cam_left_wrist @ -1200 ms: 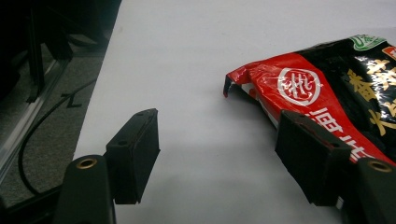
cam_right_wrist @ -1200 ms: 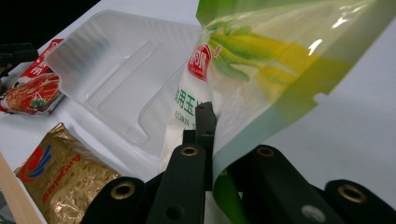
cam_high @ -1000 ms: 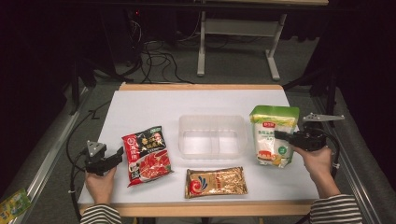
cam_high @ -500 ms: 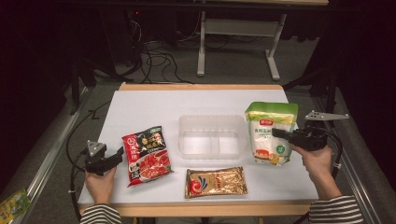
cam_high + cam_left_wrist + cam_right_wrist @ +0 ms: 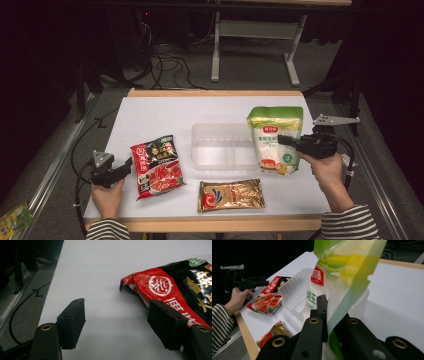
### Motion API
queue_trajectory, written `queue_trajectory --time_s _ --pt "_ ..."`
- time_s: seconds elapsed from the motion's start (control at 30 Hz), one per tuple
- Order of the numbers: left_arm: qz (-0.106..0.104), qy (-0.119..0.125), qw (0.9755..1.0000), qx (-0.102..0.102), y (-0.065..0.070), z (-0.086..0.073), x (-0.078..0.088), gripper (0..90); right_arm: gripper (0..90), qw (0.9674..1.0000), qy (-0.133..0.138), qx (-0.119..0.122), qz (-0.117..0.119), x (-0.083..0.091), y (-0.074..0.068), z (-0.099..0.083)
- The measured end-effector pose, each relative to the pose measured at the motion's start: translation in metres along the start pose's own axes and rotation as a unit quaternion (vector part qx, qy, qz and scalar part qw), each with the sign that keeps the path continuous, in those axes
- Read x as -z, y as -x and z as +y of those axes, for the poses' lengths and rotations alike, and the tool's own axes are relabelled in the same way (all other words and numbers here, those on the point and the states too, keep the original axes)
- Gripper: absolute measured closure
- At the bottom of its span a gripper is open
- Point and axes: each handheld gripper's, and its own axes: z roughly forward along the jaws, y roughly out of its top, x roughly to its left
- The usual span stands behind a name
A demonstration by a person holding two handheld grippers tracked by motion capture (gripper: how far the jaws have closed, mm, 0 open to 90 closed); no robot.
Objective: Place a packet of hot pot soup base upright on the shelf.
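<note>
My right gripper [image 5: 283,140] is shut on the green-and-white pouch [image 5: 274,138] and holds it upright, lifted off the white table [image 5: 165,117], beside the right end of the clear plastic tray [image 5: 220,146]. In the right gripper view the jaws pinch the green-and-white pouch [image 5: 337,277] at its edge, with the clear tray [image 5: 294,293] just behind it. My left gripper [image 5: 127,164] rests at the table's left front, open with nothing between its jaws. The red-and-black snack bag [image 5: 157,164] lies flat just right of it; the red-and-black snack bag [image 5: 180,290] sits behind the right pad [image 5: 166,326].
A gold packet [image 5: 231,195] lies flat near the front edge, below the tray. Cables and a table frame [image 5: 250,30] stand on the floor beyond the far edge. A metal rail [image 5: 55,165] runs along the table's left side.
My right gripper has carried the green-and-white pouch up and leftward, toward the clear tray. The left hand has stayed where it was.
</note>
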Motion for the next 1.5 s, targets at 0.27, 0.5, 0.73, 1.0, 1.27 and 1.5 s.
queue_trajectory --time_s 0.27,0.5,0.73,1.0,1.27,1.5 --pt "-0.001 0.000 1.0000 -0.002 0.000 0.000 0.000 31.2 89.6 1.0000 0.004 -0.006 0.002 -0.020 -0.007 0.011" --pt "-0.001 0.000 1.0000 -0.002 0.000 0.000 0.001 31.4 89.6 0.9997 0.011 -0.020 0.001 -0.039 -0.006 0.019" --pt "-0.001 0.001 1.0000 -0.002 0.000 0.000 0.001 31.5 89.7 0.9994 0.013 -0.031 -0.005 -0.054 -0.002 0.024" --pt "-0.001 0.000 1.0000 -0.001 0.000 0.000 0.001 31.5 89.8 0.9990 0.020 -0.035 -0.020 -0.068 0.000 0.030" --pt "-0.001 0.000 1.0000 -0.002 0.000 0.000 0.001 31.5 90.0 0.9979 0.030 -0.046 -0.034 -0.079 0.003 0.033" --pt "0.001 0.003 1.0000 -0.003 0.001 0.000 0.001 31.6 90.0 0.9970 0.033 -0.051 -0.048 -0.086 0.005 0.033"
